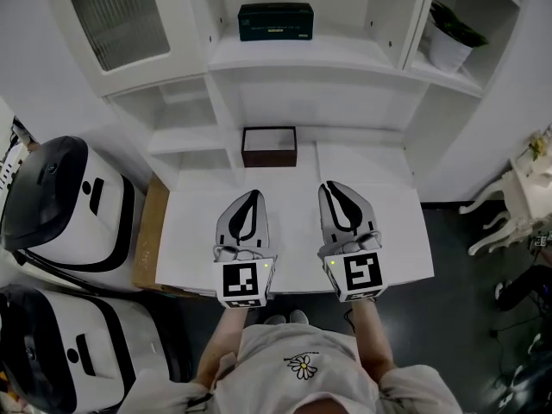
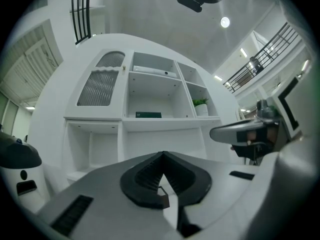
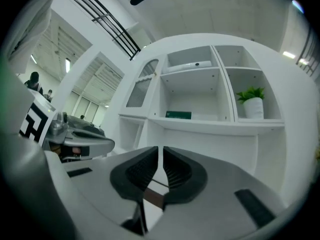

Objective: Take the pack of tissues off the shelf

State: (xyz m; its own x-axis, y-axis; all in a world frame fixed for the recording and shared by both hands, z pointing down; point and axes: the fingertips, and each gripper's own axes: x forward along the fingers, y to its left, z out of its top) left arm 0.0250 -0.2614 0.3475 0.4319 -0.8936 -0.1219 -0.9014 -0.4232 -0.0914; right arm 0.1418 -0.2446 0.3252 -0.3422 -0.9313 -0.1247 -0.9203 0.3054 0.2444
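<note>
The pack of tissues point(image 1: 275, 21) is a dark green box lying on an upper shelf of the white shelf unit point(image 1: 302, 59), in its middle bay. It also shows far ahead in the left gripper view as the pack of tissues point(image 2: 148, 115) and in the right gripper view as the pack of tissues point(image 3: 178, 115). My left gripper point(image 1: 251, 194) and right gripper point(image 1: 332, 185) hover side by side over the white tabletop point(image 1: 293, 257), well short of the shelf. Both are shut with nothing between the jaws.
A brown open box point(image 1: 269, 146) stands on the tabletop against the shelf unit, just ahead of the grippers. A potted plant point(image 1: 448, 41) sits in the right bay. A ribbed glass door point(image 1: 116, 20) closes the left bay. White machines point(image 1: 60, 205) stand at the left.
</note>
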